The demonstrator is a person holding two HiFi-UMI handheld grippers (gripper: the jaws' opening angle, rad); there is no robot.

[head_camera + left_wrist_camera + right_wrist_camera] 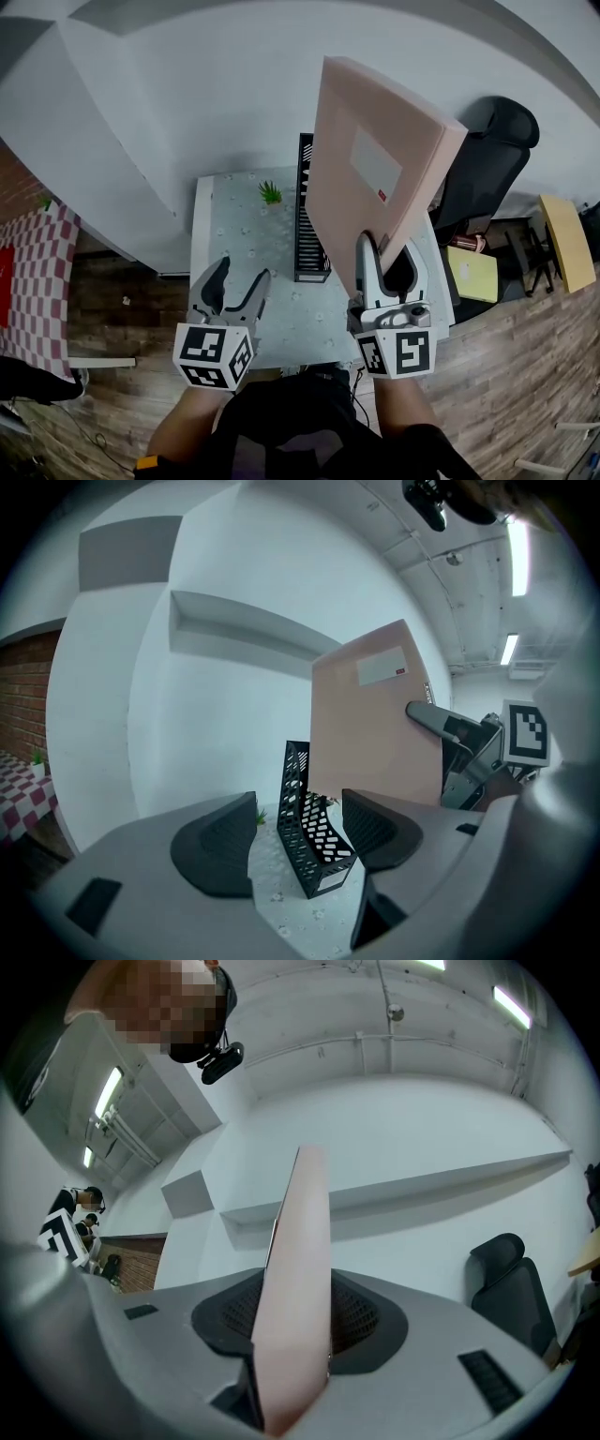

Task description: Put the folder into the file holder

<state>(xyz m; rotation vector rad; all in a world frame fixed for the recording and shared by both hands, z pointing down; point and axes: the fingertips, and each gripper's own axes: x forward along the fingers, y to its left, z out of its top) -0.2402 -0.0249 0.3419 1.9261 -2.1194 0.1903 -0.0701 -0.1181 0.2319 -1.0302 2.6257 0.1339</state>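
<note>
A thick pink folder (380, 169) with a grey label stands up in the air above the small table, tilted to the right. My right gripper (384, 261) is shut on its lower edge; in the right gripper view the folder's spine (298, 1288) fills the gap between the pads. The black perforated file holder (308, 225) stands upright on the table just left of the folder; in the left gripper view the file holder (311, 829) shows ahead between the jaws. My left gripper (234, 289) hangs open over the table's left part with nothing in it.
The small speckled table (239, 244) stands against a white wall, with a little green plant (270, 193) at its back. A black office chair (492, 159) and a yellow table (566, 239) stand to the right. Wooden floor surrounds the table.
</note>
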